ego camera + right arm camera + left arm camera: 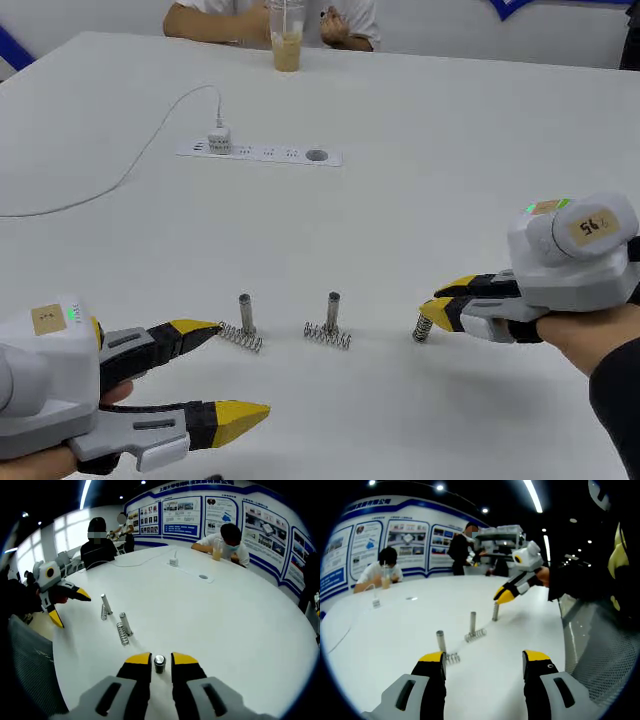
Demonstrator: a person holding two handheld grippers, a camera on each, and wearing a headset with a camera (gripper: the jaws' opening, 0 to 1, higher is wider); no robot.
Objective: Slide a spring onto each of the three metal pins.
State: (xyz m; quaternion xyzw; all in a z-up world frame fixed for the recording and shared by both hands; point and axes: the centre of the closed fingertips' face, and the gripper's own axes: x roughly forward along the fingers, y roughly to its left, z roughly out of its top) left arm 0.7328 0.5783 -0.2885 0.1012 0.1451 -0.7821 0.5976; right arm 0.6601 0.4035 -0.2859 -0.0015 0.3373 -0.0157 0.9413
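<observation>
Left gripper (225, 370) hovers with its fingers wide open, holding nothing, just short of the left pin (245, 312). Right gripper (161, 657) has its fingers nearly closed either side of the right pin (159, 664). Honestly can't tell if they're pinching it or just flanking it. In the head view that pin looks like it has a coil round it, but it's tiny, so maybe.

The left pin and the middle pin (333, 310) stand bare, each with a spring lying flat on the surface (400, 200) against its base: left spring (240, 337), middle spring (327, 336).

My worry is that the pins look free-standing, so a finger going for a spring that close could knock one over. A spring pinched off-centre could also squirt out and roll.

The right gripper view looks straight down on the right pin's top between the fingers, while the head view gives just a side glimpse. The left gripper view lines up all 3 pins with the right gripper behind them.
</observation>
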